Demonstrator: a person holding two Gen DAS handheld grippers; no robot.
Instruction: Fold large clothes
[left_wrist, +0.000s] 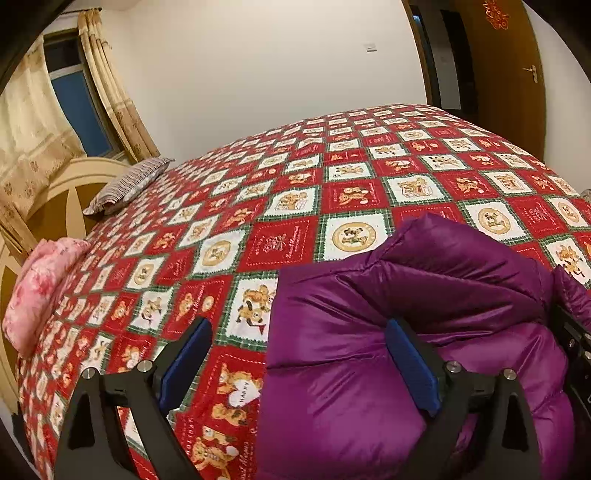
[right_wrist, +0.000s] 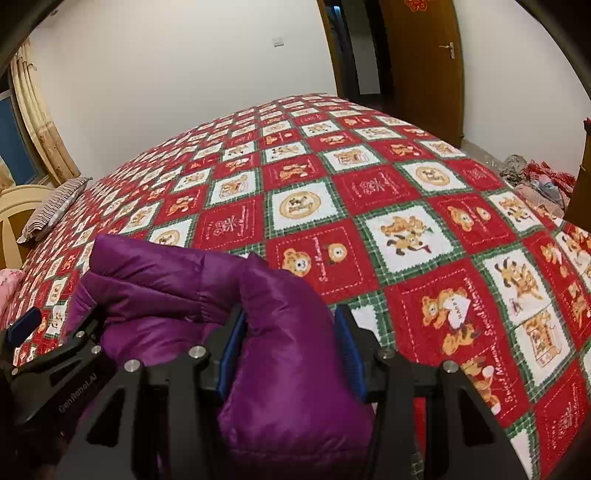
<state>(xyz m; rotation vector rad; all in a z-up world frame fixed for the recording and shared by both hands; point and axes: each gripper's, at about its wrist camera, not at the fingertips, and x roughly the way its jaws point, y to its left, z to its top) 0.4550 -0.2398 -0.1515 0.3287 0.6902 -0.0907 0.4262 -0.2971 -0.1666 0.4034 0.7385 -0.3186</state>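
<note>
A purple puffer jacket (left_wrist: 388, 332) lies bunched on the near edge of a bed with a red and white patchwork cover (left_wrist: 295, 192). My left gripper (left_wrist: 299, 354) is open wide; its right finger presses into the jacket's left edge and its left finger hangs over the cover. My right gripper (right_wrist: 288, 350) has a thick fold of the jacket (right_wrist: 288, 332) between its blue pads, closed onto it. The left gripper also shows at the left of the right wrist view (right_wrist: 44, 354).
A striped pillow (left_wrist: 125, 184) and a pink pillow (left_wrist: 37, 288) lie by the cream headboard (left_wrist: 55, 192) at left. A wooden door (right_wrist: 424, 62) stands behind the bed. Loose clothes (right_wrist: 535, 177) lie beyond the bed's right side.
</note>
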